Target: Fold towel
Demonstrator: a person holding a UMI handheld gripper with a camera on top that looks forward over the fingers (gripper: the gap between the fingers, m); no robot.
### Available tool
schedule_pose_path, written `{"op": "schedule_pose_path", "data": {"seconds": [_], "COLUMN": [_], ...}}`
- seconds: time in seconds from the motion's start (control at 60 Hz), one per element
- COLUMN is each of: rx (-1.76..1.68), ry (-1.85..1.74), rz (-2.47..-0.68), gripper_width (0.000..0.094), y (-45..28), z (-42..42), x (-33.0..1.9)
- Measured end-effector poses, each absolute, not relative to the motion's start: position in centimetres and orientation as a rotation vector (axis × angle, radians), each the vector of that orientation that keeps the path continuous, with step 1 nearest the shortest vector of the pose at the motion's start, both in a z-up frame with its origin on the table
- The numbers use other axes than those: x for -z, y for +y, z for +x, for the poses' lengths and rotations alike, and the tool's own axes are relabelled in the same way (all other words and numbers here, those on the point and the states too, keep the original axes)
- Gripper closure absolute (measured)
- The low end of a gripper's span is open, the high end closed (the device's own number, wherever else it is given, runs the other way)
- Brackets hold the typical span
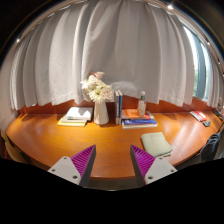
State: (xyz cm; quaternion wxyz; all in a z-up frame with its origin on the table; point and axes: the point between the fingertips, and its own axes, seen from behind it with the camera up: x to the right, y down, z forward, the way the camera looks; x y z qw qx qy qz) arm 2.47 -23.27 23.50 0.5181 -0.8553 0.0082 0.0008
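A folded pale beige towel lies on the wooden table, just ahead of my right finger and slightly to its outer side. My gripper is open above the bare table near its front edge, with the purple pads wide apart and nothing between them.
At the back of the table stand a white vase of flowers, a few upright books and a small bottle. A blue book lies flat near them, papers lie at the left, a red item far right. White curtains hang behind.
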Motion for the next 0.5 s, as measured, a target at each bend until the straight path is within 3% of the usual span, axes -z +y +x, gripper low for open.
{"op": "schedule_pose_path", "data": {"seconds": [0.5], "rx": [0.005], "ry": [-0.05], "rz": [-2.064], "gripper_width": [0.0263], "y": [-27.6], "z": [-3.1], "x": [-23.5]}}
